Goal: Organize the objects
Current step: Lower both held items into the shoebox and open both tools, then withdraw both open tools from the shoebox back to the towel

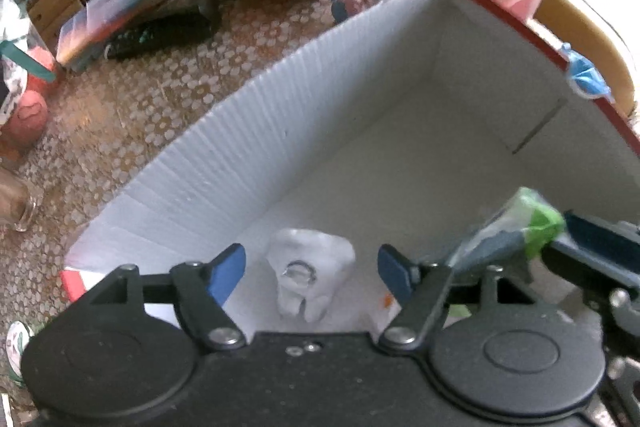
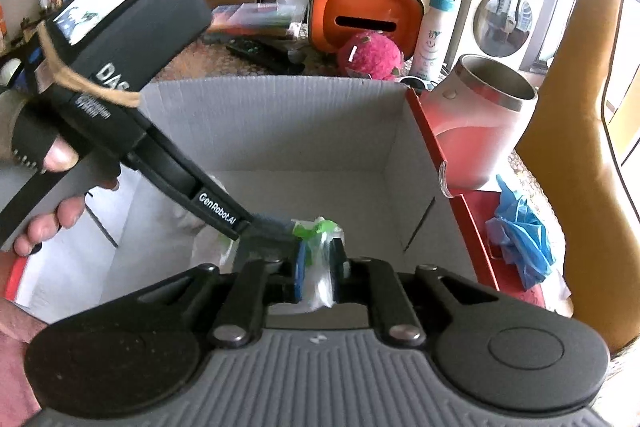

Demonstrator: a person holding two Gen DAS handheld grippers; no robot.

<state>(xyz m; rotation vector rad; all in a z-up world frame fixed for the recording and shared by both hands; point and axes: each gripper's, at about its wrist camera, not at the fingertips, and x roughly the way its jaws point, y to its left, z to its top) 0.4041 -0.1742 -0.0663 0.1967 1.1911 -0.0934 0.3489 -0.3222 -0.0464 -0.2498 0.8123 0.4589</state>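
Observation:
A white cardboard box [image 1: 360, 87] with a red outside stands open on the patterned table. On its floor lies a white tooth-shaped object [image 1: 308, 291] with a metal ring on it. My left gripper [image 1: 310, 259] hangs open just above it, a blue pad on either side, neither touching. My right gripper [image 2: 320, 267] is shut on a clear plastic packet [image 2: 320, 231] with green inside, held over the box [image 2: 280, 123]. That packet [image 1: 532, 215] also shows at the right of the left wrist view. A hand holds the left gripper's body [image 2: 120, 75].
A pink and white steel tumbler [image 2: 480, 123] stands just past the box's far right corner. A crumpled blue plastic piece [image 2: 520, 231] lies on the red flap. Behind are an orange tissue holder [image 2: 360, 15], a pink fluffy ball [image 2: 370, 57], a white bottle [image 2: 434, 31] and a black remote [image 1: 160, 35].

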